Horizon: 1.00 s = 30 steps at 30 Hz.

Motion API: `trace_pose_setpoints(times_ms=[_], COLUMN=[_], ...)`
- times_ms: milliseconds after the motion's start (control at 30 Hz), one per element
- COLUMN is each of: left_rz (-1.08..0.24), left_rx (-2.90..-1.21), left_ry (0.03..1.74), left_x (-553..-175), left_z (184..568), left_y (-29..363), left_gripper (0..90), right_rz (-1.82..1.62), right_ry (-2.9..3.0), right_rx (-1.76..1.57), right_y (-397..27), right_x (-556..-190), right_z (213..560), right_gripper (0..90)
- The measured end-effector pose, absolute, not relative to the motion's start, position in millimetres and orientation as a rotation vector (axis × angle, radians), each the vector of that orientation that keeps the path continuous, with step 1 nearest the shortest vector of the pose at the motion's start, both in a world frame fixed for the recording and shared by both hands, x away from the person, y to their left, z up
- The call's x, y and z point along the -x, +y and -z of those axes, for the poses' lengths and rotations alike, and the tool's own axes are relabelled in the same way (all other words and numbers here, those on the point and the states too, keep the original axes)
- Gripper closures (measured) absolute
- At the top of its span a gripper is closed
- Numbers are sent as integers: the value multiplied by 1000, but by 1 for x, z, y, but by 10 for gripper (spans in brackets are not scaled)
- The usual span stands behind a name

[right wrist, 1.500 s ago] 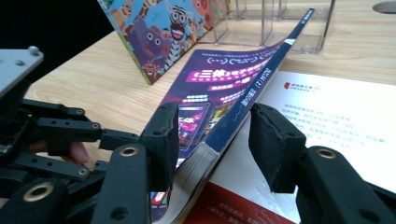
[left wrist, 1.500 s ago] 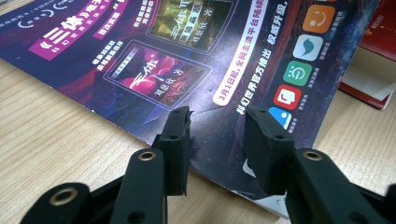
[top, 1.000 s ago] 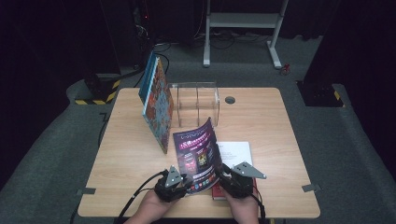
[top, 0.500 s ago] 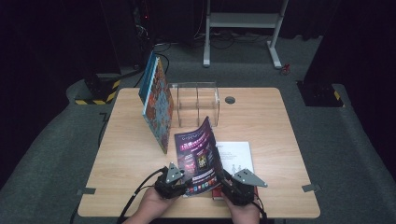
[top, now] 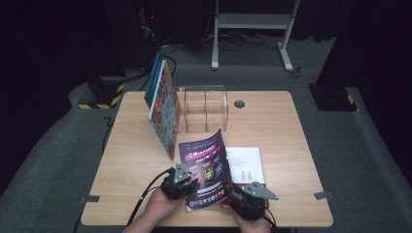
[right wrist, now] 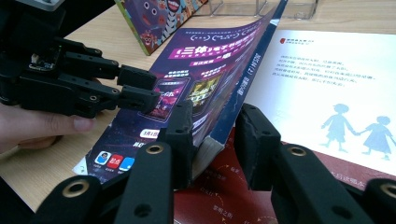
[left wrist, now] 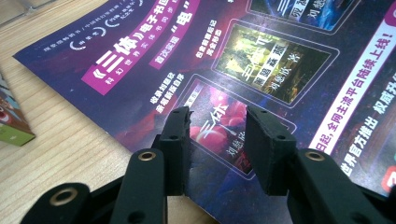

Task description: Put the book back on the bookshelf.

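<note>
High view: the picture book (top: 163, 108) stands on the left of the table (top: 291, 131), next to the clear box (top: 204, 108). The left gripper (top: 187, 180) has its jaws apart over the purple magazine (top: 206, 167); they just closed a bit. The right gripper (top: 236, 195) has the magazine's lower corner between its just-widened jaws; I cannot tell if it pinches.

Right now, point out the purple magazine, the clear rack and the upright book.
purple magazine (top: 204, 162), high view, cover middle
clear rack (top: 204, 108), high view, front wall
upright book (top: 164, 111), high view, cover
</note>
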<state>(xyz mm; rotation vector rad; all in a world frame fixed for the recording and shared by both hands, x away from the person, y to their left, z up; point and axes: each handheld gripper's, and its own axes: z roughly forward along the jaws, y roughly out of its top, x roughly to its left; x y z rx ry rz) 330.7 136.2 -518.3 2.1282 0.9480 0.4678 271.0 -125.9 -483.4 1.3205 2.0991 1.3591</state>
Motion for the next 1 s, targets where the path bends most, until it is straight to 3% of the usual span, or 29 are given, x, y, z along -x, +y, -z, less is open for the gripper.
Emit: trace_pose_setpoints(times_ms=[433, 700, 1000], left_rz=[-484, -506, -500], left_rx=[-2128, -2108, -2109], left_ry=[911, 939, 925], left_x=[-330, -328, -328], left_z=[520, 521, 521], left_y=[138, 141, 143], left_gripper=[603, 573, 606], right_rz=[-1416, -1420, -1435], right_ry=[2119, 2125, 2131], right_rx=[-1354, -1354, -1358], right_y=[-129, -128, -128], right_x=[-281, -288, -298], right_z=[479, 479, 478], right_gripper=[514, 498, 495])
